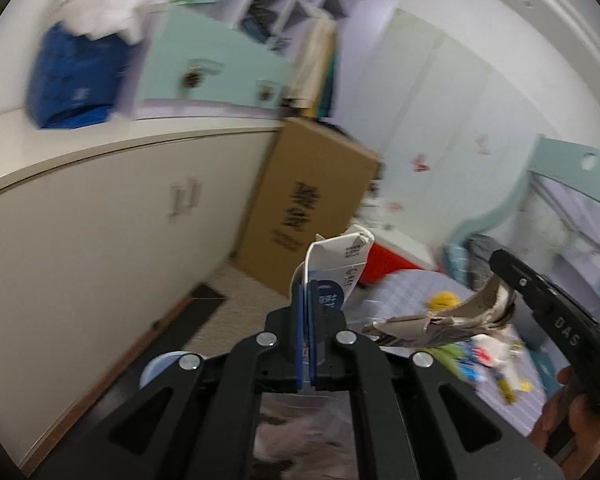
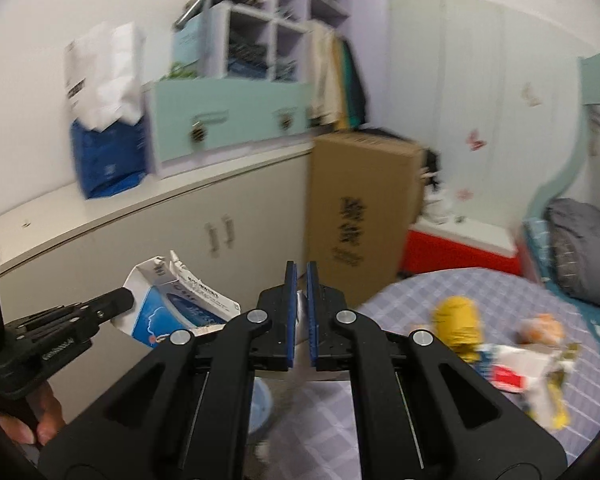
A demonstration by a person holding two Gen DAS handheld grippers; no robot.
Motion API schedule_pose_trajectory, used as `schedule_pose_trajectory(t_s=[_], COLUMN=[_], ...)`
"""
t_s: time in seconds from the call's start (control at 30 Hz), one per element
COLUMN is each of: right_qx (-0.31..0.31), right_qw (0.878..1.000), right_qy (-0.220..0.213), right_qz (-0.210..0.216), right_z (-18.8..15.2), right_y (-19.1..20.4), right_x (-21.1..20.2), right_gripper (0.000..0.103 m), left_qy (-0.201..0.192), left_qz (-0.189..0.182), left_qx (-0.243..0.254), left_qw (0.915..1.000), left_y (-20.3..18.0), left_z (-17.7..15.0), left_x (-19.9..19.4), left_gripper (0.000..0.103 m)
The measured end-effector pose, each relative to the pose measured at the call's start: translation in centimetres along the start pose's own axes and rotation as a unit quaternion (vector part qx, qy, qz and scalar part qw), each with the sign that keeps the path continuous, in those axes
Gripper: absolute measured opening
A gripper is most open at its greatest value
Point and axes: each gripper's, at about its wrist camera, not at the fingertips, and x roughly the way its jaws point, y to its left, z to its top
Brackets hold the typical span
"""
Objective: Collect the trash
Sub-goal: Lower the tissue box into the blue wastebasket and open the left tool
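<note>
Two clamped loads: milk carton (image 1: pixel 334 268) in left gripper (image 1: pixel 307 320), crumpled paper (image 1: pixel 440 326) in right gripper (image 2: pixel 302 312).

White letters "DAS" run along the black arm of the right gripper (image 1: pixel 505 298), at four o'clock in the left wrist view. The dark printing on the tall brown cardboard box (image 1: pixel 304 208) and on the white-and-blue milk carton (image 1: pixel 340 268) is too blurred to read.

White-blue milk carton (image 1: pixel 334 270), top torn open, upright, raised left of checkered worktop (image 2: pixel 440 296). Crumpled paper scrap (image 1: pixel 440 322) above worktop. Wrappers (image 2: pixel 512 368), yellow piece (image 2: pixel 458 320) lying on worktop.
</note>
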Motion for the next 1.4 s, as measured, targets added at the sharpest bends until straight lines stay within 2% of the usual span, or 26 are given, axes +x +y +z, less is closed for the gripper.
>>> schedule_pose_trajectory(t_s=[0.03, 0.2, 0.33, 0.4, 0.43, 0.47, 0.5, 0.67, 0.73, 0.93, 1.13, 1.4], right_qx=[0.000, -0.006, -0.006, -0.005, -0.009, -0.011, -0.009, 0.030, 0.034, 0.034, 0.040, 0.057], right_qw=[1.000, 0.996, 0.990, 0.985, 0.984, 0.983, 0.982, 0.975, 0.975, 0.974, 0.976, 0.983], right_qy=[0.007, 0.061, 0.100, 0.125, 0.137, 0.147, 0.155, 0.193, 0.199, 0.214, 0.207, 0.171], right_qz=[0.012, 0.066, 0.103, 0.121, 0.116, 0.108, 0.105, 0.104, 0.091, 0.067, 0.056, 0.045], right_z=[-0.1, -2.0, -4.2, -5.9, -6.7, -7.3, -7.9, -10.4, -11.0, -12.6, -12.8, -11.8], right_y=[0.8, 5.4, 8.4, 9.9, 10.6, 11.0, 11.3, 10.8, 10.3, 9.3, 8.5, 7.1], right_x=[1.1, 8.1, 14.3, 17.6, 18.9, 19.7, 20.4, 21.6, 21.8, 21.7, 21.3, 19.9], right_gripper=[0.005, 0.005, 0.007, 0.014, 0.031, 0.062, 0.066, 0.067, 0.071, 0.076, 0.077, 0.079], left_qy=[0.001, 0.021, 0.040, 0.051, 0.057, 0.066, 0.083, 0.121, 0.133, 0.147, 0.152, 0.147], left_qz=[0.021, 0.083, 0.151, 0.179, 0.183, 0.185, 0.188, 0.173, 0.164, 0.148, 0.141, 0.140], left_qx=[-0.006, -0.034, -0.034, -0.033, -0.035, -0.037, -0.040, -0.055, -0.060, -0.050, -0.039, -0.024], left_qw=[0.9998, 0.9957, 0.9872, 0.9820, 0.9807, 0.9798, 0.9779, 0.9759, 0.9755, 0.9768, 0.9775, 0.9788], left_y=[1.2, 6.3, 9.9, 11.5, 12.1, 12.7, 13.5, 14.9, 15.1, 14.0, 12.8, 11.5], left_z=[0.0, -0.2, -0.6, -1.2, -1.4, -1.6, -2.1, -3.9, -4.3, -5.2, -5.5, -4.8], left_x=[0.5, 3.3, 6.2, 7.5, 8.2, 9.0, 10.0, 11.9, 12.5, 13.4, 14.3, 15.2], left_gripper=[0.002, 0.002, 0.002, 0.002, 0.002, 0.002, 0.002, 0.002, 0.002, 0.002, 0.002, 0.004])
